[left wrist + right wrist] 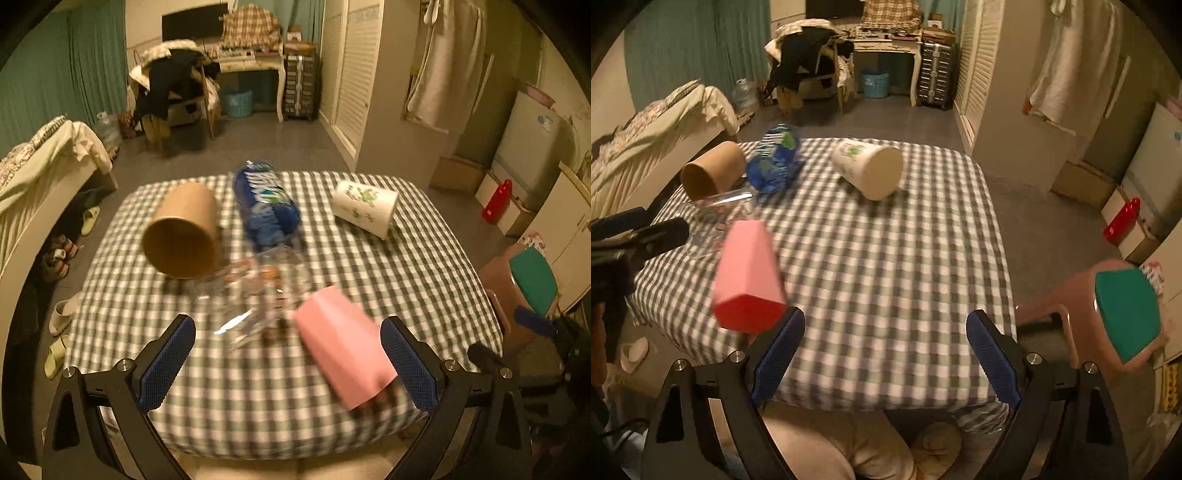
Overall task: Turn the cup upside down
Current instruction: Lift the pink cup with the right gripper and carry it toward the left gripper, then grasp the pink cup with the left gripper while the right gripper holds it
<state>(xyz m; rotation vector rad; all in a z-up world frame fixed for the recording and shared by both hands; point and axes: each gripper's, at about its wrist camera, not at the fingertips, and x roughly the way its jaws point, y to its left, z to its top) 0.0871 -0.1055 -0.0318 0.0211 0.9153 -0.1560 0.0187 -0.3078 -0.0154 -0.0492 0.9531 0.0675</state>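
Right wrist view: white cup's [868, 168] base; both tools [288, 365] [886, 358] spread, nothing held.

Pink cup [343, 347] lies on side, near table edge [258, 443], blurred.

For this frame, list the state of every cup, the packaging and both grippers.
Brown paper cup: on its side.
White printed cup: on its side.
Pink cup: tilted, blurred.
Blue snack bag: lying flat.
Left gripper: open.
Right gripper: open, empty.
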